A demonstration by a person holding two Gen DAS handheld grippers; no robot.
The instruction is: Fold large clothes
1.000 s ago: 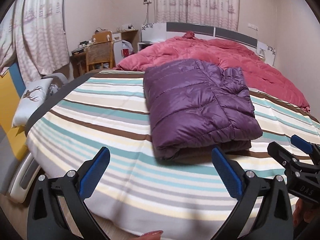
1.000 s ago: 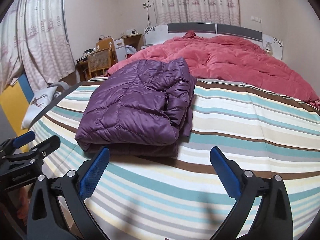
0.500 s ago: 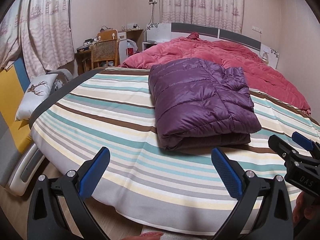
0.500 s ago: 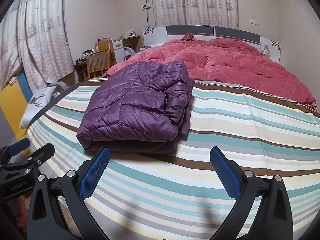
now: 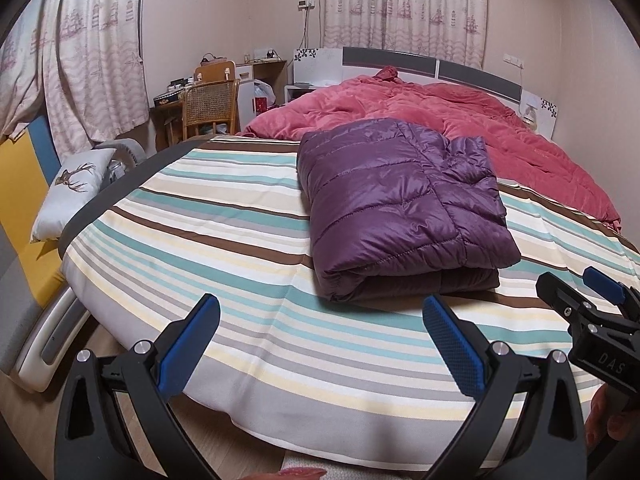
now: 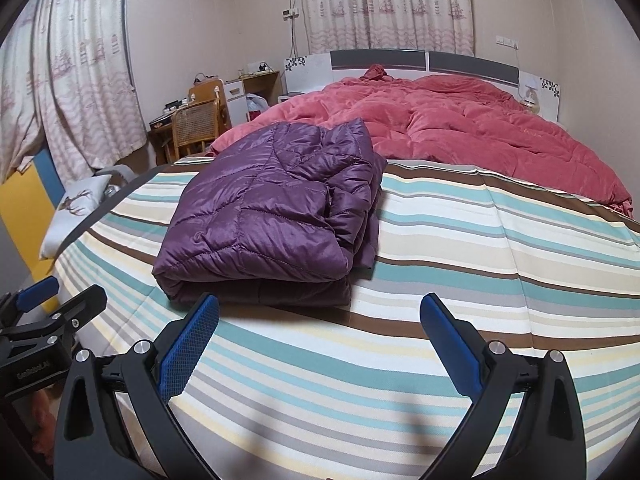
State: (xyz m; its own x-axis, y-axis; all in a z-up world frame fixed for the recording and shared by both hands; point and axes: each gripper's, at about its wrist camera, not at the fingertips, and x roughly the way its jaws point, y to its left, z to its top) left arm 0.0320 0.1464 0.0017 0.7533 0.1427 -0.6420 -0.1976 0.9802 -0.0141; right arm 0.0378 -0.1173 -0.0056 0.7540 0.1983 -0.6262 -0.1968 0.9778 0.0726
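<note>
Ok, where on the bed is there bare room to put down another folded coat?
Bare striped sheet lies right of the jacket, bordered behind by the red duvet. Another bare patch lies left of the jacket, toward the pillow. The duvet covers the head end, which is crowded.

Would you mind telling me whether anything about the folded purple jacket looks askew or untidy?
Mostly neat: the purple jacket lies folded on the striped bedspread. Its right side is bunched and wrinkled, with lower layers poking out past the top one, so that edge is uneven. Both claws, left and right, are open and clear of it.
</note>
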